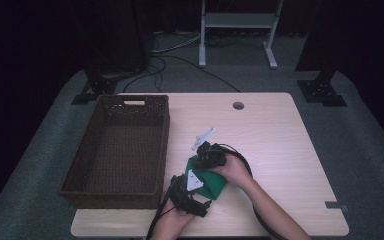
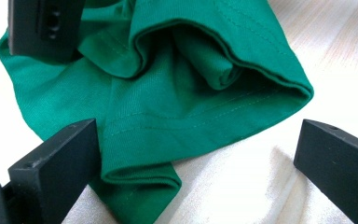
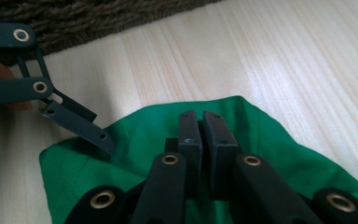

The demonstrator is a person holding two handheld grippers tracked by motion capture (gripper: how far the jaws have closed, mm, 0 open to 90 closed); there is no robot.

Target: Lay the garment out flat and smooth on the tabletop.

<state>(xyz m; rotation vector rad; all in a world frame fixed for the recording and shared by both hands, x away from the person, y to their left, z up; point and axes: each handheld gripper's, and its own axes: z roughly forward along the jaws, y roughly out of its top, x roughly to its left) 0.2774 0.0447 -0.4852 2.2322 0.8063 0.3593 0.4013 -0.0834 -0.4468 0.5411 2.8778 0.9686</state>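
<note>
Green garment [image 1: 211,181]: folded/bunched cloth, lies flat on tabletop near front edge, just right of basket's front right corner; hemmed sleeve opening w/ stitch lines visible in left gripper view [image 2: 182,93].
Table [image 1: 280,145]: light wood, round cable hole near far edge.
Basket [image 1: 120,150]: dark woven wicker, rectangular, on table's left half; sits beside garment, not touching as far as high view shows.
Right hand [image 1: 235,170]: forearm enters from bottom right, runs diagonally up-left; hand wraps gripper body, wrist over garment's right edge.
Right gripper [image 3: 203,122]: points down-left onto cloth, toward basket side. Jaws together, almost no gap between pads; tips rest on green fabric. Whether a fold is pinched betw. pads: cannot tell, tips press into cloth and hide contact line.
Left hand [image 1: 172,220]: comes in at bottom centre, forearm near vertical in high view; hand low at table's front edge.
Left gripper [image 2: 196,154]: aimed fwd at garment's near edge. Jaws wide apart; left jaw beside folded hem corner, right jaw over bare wood, clear of cloth. Nothing clamped.
Gripper relation: both close together over same garment, left at near-left part, right at far-right part; left gripper's linkage shows at left in right gripper view [image 3: 74,121], one tip reaching cloth edge.
Cables [image 1: 250,200]: black, trail from both grippers toward front edge.
</note>
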